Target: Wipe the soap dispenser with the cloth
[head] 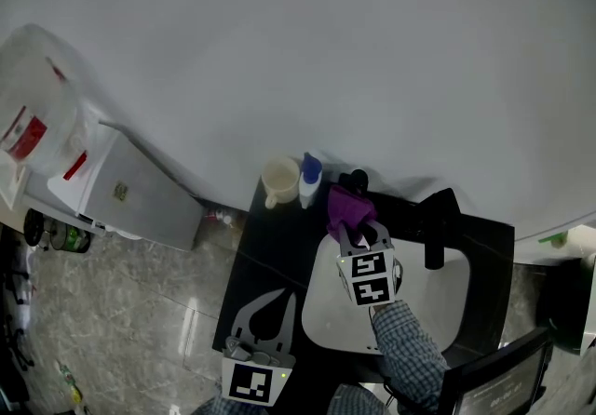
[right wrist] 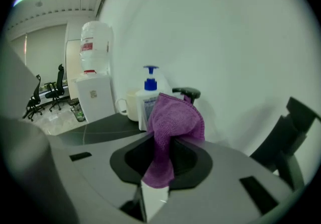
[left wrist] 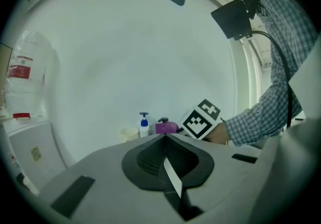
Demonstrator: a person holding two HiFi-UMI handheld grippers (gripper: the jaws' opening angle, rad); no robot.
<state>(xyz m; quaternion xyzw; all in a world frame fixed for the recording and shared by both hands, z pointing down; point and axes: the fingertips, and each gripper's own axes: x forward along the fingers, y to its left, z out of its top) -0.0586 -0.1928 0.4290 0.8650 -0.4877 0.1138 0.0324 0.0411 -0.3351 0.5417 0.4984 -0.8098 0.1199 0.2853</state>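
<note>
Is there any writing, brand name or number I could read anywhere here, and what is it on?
No text here can be read.
Water jug: red label, print too blurred to read.
Soap dispenser: front label too blurred to read.
Water cooler: small sticker, too small to read.
Marker cubes: black-and-white square patterns only, no letters or numbers.
</note>
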